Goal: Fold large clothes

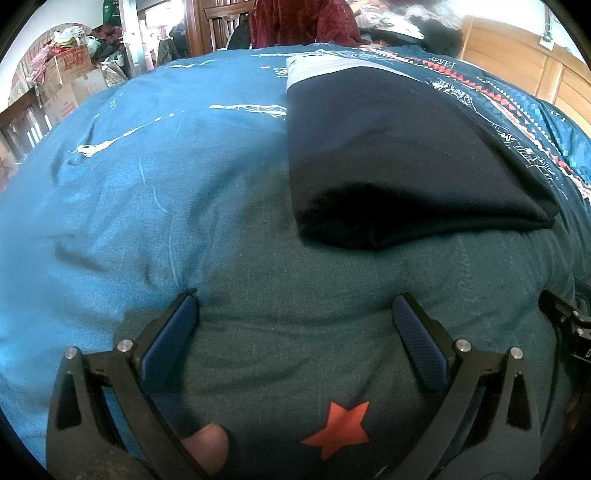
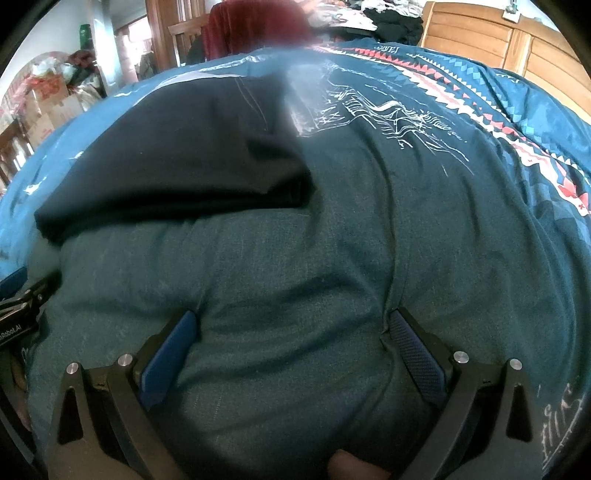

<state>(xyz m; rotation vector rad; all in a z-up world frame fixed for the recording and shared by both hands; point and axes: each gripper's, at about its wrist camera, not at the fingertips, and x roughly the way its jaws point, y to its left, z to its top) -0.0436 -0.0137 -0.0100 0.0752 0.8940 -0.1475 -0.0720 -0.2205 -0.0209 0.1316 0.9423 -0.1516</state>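
Note:
A dark navy garment lies folded on the teal bed cover, with a pale grey-white band at its far end. Its near corner is about a hand's width beyond my left gripper, which is open and empty, low over the cover. In the right wrist view the garment lies ahead and to the left. My right gripper is open and empty, its fingertips resting on the cover, apart from the garment.
The cover has a red star near the left gripper and a red-white patterned band to the right. Cardboard boxes stand far left. A wooden cabinet, a clothes pile and a person in dark red stand beyond the bed.

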